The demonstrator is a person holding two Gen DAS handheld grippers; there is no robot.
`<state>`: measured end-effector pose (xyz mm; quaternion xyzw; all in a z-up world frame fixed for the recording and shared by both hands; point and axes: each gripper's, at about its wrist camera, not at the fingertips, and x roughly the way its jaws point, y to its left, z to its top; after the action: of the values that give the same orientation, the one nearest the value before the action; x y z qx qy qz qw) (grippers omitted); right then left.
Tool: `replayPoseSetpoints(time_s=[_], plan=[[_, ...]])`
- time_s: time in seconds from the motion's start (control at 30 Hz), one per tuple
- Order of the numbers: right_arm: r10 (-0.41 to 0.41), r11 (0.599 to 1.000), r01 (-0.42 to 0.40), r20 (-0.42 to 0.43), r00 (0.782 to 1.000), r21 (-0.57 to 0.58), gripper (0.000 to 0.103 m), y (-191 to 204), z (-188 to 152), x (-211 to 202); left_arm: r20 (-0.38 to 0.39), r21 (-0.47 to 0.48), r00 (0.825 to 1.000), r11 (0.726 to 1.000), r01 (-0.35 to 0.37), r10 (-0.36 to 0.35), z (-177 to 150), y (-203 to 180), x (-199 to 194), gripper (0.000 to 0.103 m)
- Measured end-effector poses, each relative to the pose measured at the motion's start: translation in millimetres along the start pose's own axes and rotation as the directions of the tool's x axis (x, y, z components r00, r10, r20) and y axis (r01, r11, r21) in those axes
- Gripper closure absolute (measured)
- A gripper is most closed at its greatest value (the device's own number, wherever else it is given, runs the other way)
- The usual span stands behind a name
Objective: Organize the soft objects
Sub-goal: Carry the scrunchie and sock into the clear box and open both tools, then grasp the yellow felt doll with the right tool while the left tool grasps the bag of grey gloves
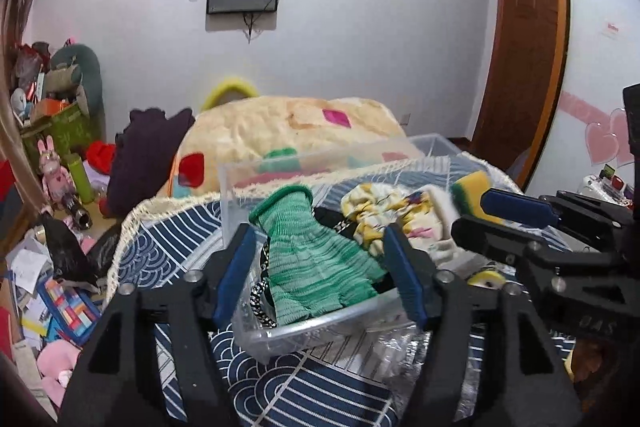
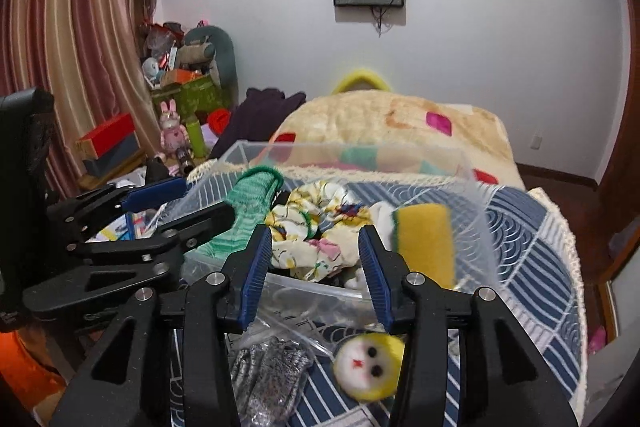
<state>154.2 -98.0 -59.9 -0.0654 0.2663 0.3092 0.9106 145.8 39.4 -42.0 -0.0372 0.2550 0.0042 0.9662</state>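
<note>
- Clear plastic forms the storage bin [image 1: 280, 331] that sits on the bed's blue wave-patterned quilt [image 1: 168, 239], with most of the soft things gathered inside it.
- A green knit glove [image 1: 316, 259] lies in the bin's left part, its cuff propped up toward the far wall.
- A yellow floral scrunchie [image 2: 320, 223] sits beside the glove near the bin's middle, and a yellow sponge with a green edge [image 2: 424, 239] stands tilted at the bin's right side.
- A black-and-white braided cord [image 1: 260, 299] shows under the glove at the near wall.
- The left claw [image 1: 320, 275] hangs over the bin's near edge, its blue pads spread wide on either side of the glove and gripping nothing.
- The right claw [image 2: 318, 275] is likewise spread apart and empty, poised above the bin's near rim in front of the scrunchie.
- Outside the bin, on the quilt below the right claw, lie a round yellow-and-white plush face [image 2: 368, 363] and a grey sparkly knit piece [image 2: 268, 375], close together; I cannot tell whether they touch.
- A cream blanket with coloured patches [image 1: 280, 135] is heaped behind the bin.
</note>
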Motion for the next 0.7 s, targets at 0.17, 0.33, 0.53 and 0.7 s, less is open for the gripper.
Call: replayPoseSetpoints(time_s=[0.17, 0.33, 0.53, 0.7], plan=[[-0.025, 1.0, 0.025, 0.05, 0.998, 0.007, 0.055, -9.1, 0.2, -21.0, 0.048, -0.006, 0.999, 1.0, 0.019, -0.019, 2.8, -4.0, -27.9, 0.013], [-0.051, 0.999, 0.051, 0.062, 0.997, 0.003, 0.05, -16.5, -9.2, -35.3, 0.049, -0.013, 0.998, 0.999, 0.029, -0.029, -4.3, -10.6, -42.3, 0.004], [-0.077, 0.997, 0.077, 0.023, 0.997, 0.001, 0.045, -23.2, -28.3, -32.4, -0.011, -0.028, 0.997, 0.997, 0.071, -0.072, -24.5, -19.5, -38.2, 0.001], [-0.075, 0.997, 0.075, -0.029, 0.997, 0.023, 0.045, -29.1, -47.0, -24.2, -0.1, -0.032, 0.991, 0.996, 0.085, -0.088, -49.5, -27.2, -19.2, 0.001]])
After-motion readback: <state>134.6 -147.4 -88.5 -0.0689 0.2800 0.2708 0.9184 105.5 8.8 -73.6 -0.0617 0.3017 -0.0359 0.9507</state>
